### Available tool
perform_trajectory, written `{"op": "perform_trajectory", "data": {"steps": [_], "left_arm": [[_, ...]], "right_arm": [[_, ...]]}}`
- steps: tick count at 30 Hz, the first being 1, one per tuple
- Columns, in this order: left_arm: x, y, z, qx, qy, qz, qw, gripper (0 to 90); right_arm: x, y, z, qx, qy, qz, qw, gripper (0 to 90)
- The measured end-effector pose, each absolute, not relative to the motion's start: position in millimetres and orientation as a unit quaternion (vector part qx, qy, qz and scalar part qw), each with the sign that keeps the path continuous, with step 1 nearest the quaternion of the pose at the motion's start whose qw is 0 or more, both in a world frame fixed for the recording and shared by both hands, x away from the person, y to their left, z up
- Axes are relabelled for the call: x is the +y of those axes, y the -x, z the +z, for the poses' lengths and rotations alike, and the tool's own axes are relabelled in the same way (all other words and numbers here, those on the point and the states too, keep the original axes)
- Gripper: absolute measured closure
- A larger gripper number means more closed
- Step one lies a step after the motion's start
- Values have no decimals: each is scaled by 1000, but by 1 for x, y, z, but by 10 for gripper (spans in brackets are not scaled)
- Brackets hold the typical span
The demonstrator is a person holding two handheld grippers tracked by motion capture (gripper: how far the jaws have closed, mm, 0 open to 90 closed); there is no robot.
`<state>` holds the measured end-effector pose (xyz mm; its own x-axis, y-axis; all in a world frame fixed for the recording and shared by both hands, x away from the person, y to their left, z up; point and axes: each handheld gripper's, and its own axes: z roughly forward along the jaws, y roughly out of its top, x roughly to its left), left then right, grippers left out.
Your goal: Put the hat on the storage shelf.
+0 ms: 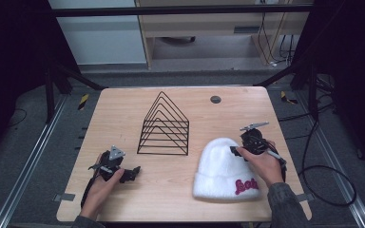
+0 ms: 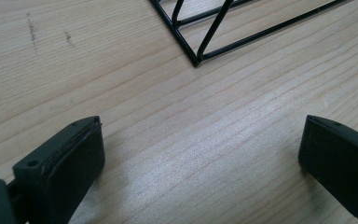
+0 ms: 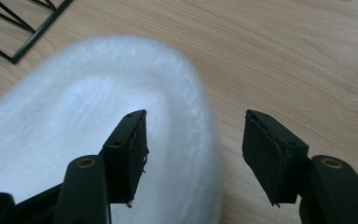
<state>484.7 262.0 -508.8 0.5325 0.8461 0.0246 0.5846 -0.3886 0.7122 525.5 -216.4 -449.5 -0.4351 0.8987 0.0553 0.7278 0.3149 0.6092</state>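
The white beanie [image 1: 225,170] lies flat on the bench [image 1: 171,185], right of the wire rack [image 1: 164,126]. The right tool [image 3: 193,151] hovers over the hat's crown edge, jaws part open, nothing between them. I judge this the approach to a grasp: next it must drop and pinch the fabric. The left tool [image 2: 200,158] rests low near the rack's corner, jaws wide, empty.

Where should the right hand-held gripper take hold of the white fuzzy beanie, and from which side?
Probably the rounded crown edge of the white beanie, coming in from its right side, where the right hand-held gripper already sits with jaws open and nothing between them. The beanie lies flat on the table, so that soft, thin edge should pinch easily, unlike the thick folded cuff.
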Motion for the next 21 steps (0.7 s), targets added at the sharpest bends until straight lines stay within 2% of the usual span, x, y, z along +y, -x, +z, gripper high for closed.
{"op": "perform_trajectory", "data": {"steps": [11, 19, 21], "left_arm": [[262, -485, -509, 442, -810, 197, 333, 0], [262, -485, -509, 443, -809, 196, 333, 0], [262, -485, -509, 443, -808, 197, 333, 0]], "right_arm": [[-205, -544, -468, 806, -515, 260, 131, 470], [-200, -540, -467, 823, -488, 265, 118, 753], [-199, -536, -462, 824, -479, 275, 123, 792]]}}
